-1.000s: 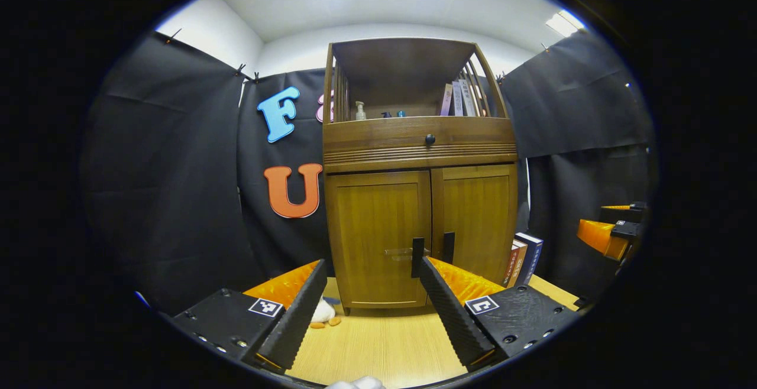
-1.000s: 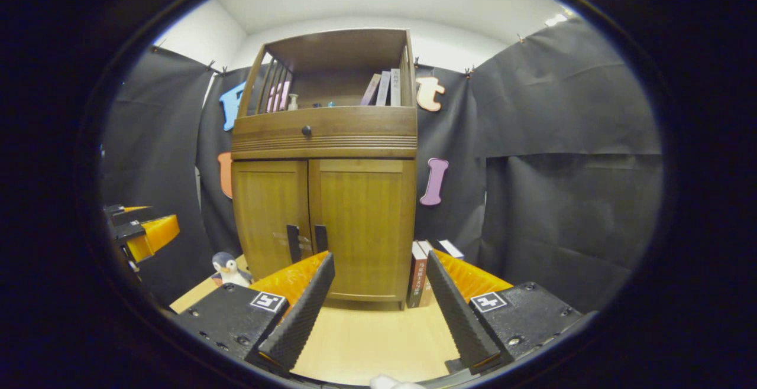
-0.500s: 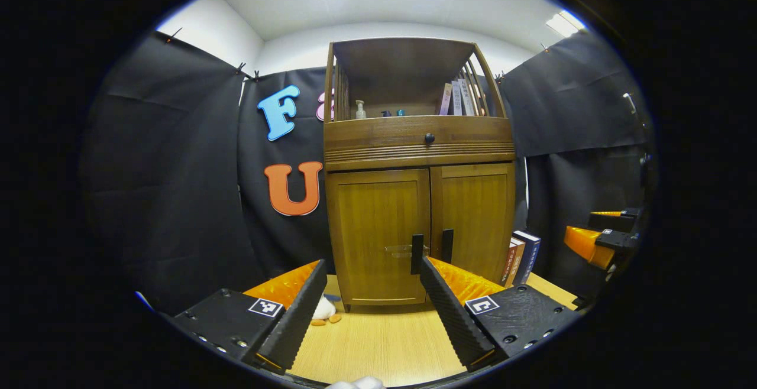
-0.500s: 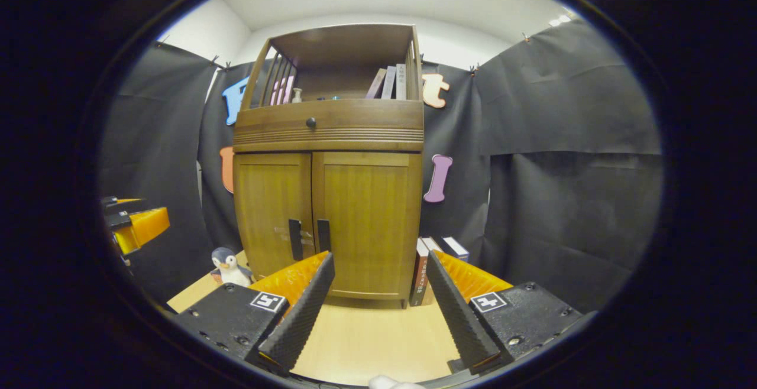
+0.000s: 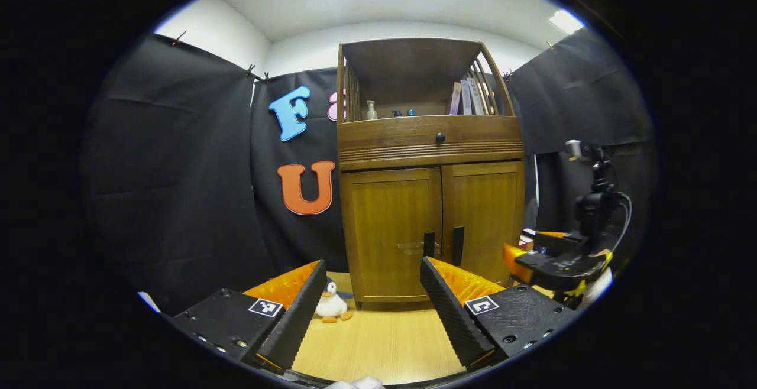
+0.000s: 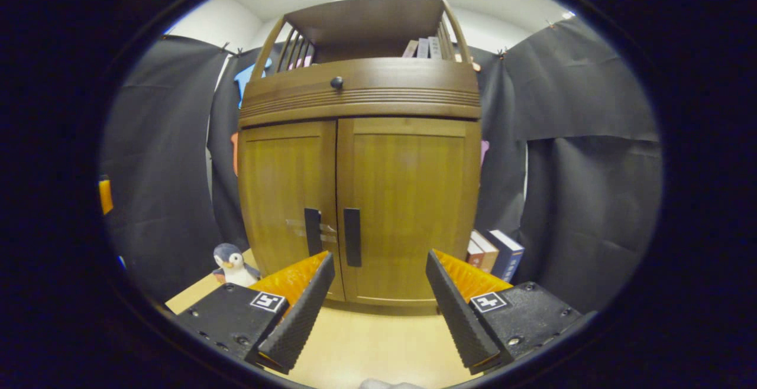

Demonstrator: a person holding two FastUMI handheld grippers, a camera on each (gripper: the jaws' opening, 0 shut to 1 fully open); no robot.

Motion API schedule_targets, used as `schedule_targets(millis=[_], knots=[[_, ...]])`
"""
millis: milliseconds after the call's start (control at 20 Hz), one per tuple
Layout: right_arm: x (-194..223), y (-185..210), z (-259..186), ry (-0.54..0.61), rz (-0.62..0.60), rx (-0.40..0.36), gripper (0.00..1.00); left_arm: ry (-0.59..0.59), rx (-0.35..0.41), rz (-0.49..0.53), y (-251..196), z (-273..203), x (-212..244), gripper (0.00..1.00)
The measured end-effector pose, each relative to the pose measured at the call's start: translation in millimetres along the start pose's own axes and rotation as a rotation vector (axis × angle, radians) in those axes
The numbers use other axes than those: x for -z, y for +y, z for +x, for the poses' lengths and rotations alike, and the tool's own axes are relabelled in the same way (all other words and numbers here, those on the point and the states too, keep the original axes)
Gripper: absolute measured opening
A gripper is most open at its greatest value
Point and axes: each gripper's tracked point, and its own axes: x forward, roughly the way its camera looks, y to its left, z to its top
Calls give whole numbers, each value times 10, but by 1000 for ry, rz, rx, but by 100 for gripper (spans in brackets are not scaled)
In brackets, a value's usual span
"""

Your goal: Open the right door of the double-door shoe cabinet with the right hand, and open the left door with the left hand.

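Brown wooden shoe cabinet (image 6: 408,200), black handles (image 6: 352,237), black-and-white penguin toy (image 6: 232,265)

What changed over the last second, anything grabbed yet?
The right gripper has moved in toward the cabinet, which looms much larger in its view; in the left gripper view it has advanced beside the right door. Nothing grabbed: its fingers are spread, short of the right handle. The left gripper barely shifted, open. Both doors are shut as before; penguin and books unmoved.
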Motion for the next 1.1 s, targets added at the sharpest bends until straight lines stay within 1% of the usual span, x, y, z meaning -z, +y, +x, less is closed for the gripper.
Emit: schedule_targets(millis=[50,150,250,300,350,400,450,500,700,800,850,900,950,1000,1050,1100], knots=[[46,38,176,11,6,-11,99,8,-17,6,31,-3,26,96],[87,110,473,24,22,-24,100,28,-54,4,84,-15,73,96],[111,150,775,38,29,-28,99,40,-88,1,125,-9,85,96],[133,179,916,47,29,-32,100,42,-105,0,147,-9,90,96],[189,218,1054,53,26,-33,100,46,-122,-2,158,0,99,100],[215,240,1182,60,24,-33,100,52,-134,-6,163,8,108,96],[236,264,1290,66,23,-37,100,55,-146,-9,166,15,109,96],[246,281,1381,71,22,-38,99,58,-154,-11,167,33,108,96],[272,296,1683,80,21,-38,99,69,-178,-8,140,111,114,96],[250,310,1767,77,21,-44,96,77,-191,-1,139,130,127,96],[247,318,1804,78,21,-45,95,80,-196,-1,127,147,135,100],[234,311,1843,76,19,-43,89,83,-199,-1,127,154,144,100],[227,312,1872,78,18,-43,84,87,-201,-3,132,160,153,100],[224,313,1889,76,20,-41,78,90,-203,-5,134,164,162,96],[236,318,1915,81,20,-41,76,91,-205,-7,141,169,171,100],[241,316,1940,84,19,-40,73,96,-205,-9,143,172,191,96]])
